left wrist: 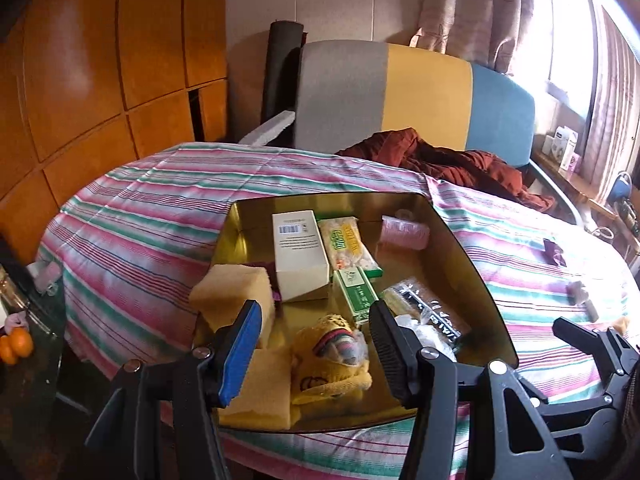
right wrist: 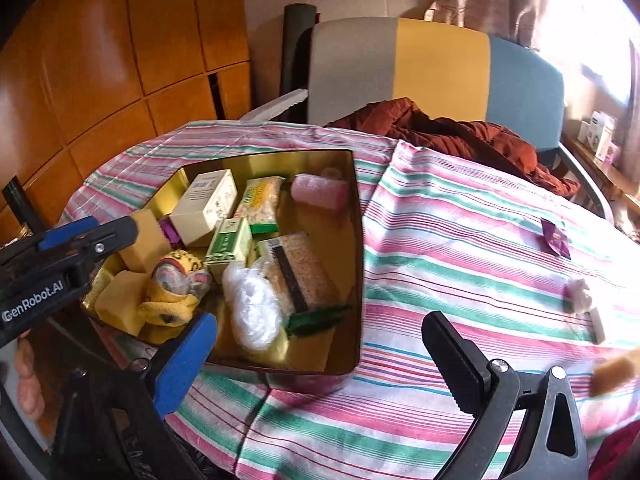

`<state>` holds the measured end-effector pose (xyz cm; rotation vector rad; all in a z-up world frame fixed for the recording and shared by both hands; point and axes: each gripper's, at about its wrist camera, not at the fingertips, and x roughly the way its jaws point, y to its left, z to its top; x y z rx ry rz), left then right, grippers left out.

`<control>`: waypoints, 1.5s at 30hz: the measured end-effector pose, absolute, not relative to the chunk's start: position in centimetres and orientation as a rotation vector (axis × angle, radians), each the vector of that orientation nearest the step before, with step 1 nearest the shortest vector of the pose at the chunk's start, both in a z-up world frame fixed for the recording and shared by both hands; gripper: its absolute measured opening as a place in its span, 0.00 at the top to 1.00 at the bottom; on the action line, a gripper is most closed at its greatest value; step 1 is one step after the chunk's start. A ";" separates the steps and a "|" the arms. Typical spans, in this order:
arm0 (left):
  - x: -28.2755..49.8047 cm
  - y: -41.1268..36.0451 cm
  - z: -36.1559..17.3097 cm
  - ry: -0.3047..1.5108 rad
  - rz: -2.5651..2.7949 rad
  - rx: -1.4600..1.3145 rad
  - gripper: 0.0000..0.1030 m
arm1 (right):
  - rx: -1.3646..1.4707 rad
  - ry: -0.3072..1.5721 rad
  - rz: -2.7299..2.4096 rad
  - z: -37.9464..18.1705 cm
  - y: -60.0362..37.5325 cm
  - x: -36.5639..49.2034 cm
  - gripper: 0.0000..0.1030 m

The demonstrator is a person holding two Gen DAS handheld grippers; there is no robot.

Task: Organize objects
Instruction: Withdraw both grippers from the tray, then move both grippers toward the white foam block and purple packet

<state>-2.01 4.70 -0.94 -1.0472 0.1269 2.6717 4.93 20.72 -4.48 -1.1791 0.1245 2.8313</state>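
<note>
The striped cloth (right wrist: 460, 216) is covering the whole table, and the gold tin (right wrist: 358, 240) is sitting on it toward the left, already holding most of the clutter: a white box (left wrist: 298, 252), a snack packet (left wrist: 348, 244), a green box (right wrist: 230, 246), a pink roll (right wrist: 320, 190), yellow sponges (left wrist: 232, 292) and a yellow plush toy (left wrist: 332, 356).

3 small things are lying out on the cloth well apart from the tin: a purple sachet (right wrist: 556, 238), a white scrap (right wrist: 580, 294) and a tan piece (right wrist: 616, 372) at the right edge.

The left gripper (left wrist: 316, 340) is hovering over the tin's near end, its jaws standing half apart and gripping nothing. The right gripper (right wrist: 320, 348) is hanging over the tin's near corner, spread wide and empty.

The risks, as I judge them: the cloth is loose and wrinkled, so a low pinch may be catching fabric and dragging the tin; the flat sachet may be slipping from the pads.

A grey, yellow and blue chair back (left wrist: 420, 96) is standing behind the table, rust fabric (left wrist: 452, 160) heaped before it, wooden panelling (left wrist: 100, 60) to the left and a bright curtained window (left wrist: 568, 40) to the right.
</note>
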 end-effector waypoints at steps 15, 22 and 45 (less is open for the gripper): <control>-1.7 6.4 -1.5 0.174 2.577 -1.081 0.45 | -1.183 0.173 2.726 -4.5 24.1 4.8 0.00; -1.7 7.0 -1.4 0.169 2.534 -1.084 0.45 | -1.182 0.157 2.695 -4.4 26.5 5.2 0.00; -2.9 14.7 0.2 0.082 2.240 -1.135 0.23 | -0.949 0.454 2.263 -0.7 52.3 11.0 0.00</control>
